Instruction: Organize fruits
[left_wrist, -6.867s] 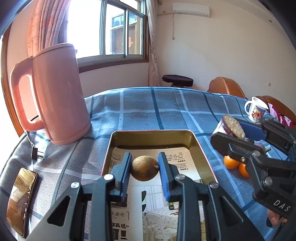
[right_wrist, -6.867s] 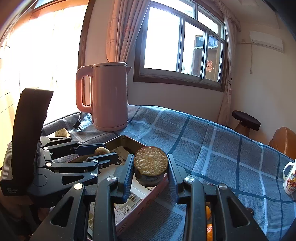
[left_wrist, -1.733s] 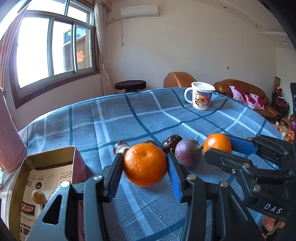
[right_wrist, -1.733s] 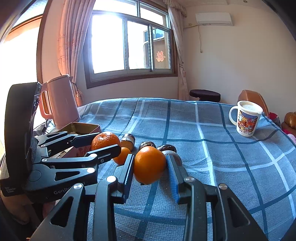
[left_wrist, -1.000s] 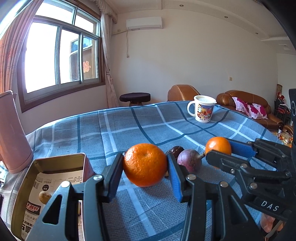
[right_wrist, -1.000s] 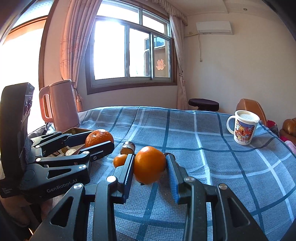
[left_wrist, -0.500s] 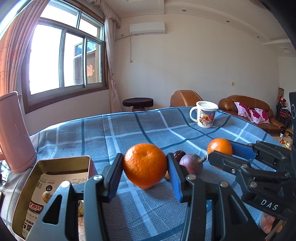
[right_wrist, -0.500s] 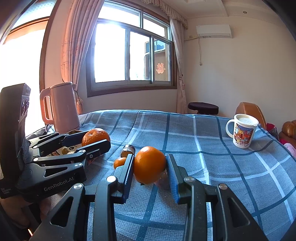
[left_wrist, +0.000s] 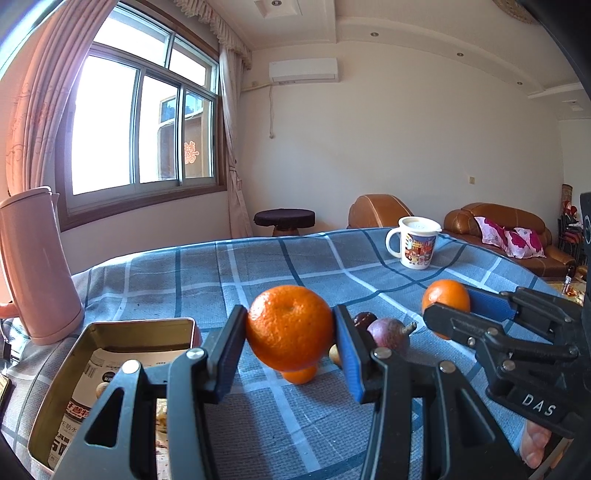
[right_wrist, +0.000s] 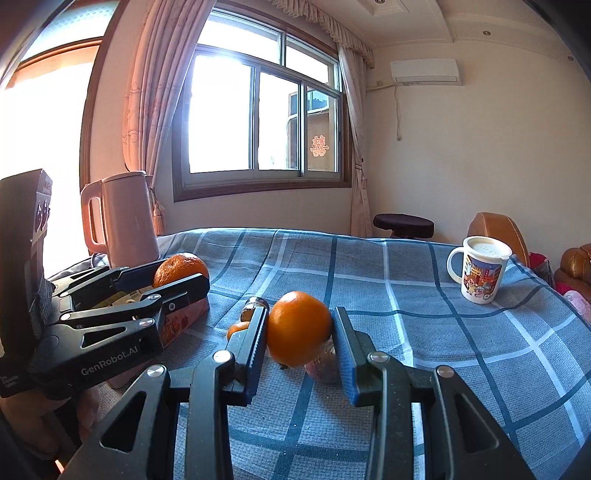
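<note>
Oranges (left_wrist: 290, 333) clamped in both raised, near-level tongs (left_wrist: 291, 354)

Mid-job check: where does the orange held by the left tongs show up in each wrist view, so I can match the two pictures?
Left wrist view: the orange sits at centre, clamped in the left tongs, above the blue plaid cloth.
Right wrist view: the same orange shows at left, between the side-on fingers of those tongs, in front of the pink kettle.
Shared landmark: the cartoon mug, far right on the cloth.
</note>
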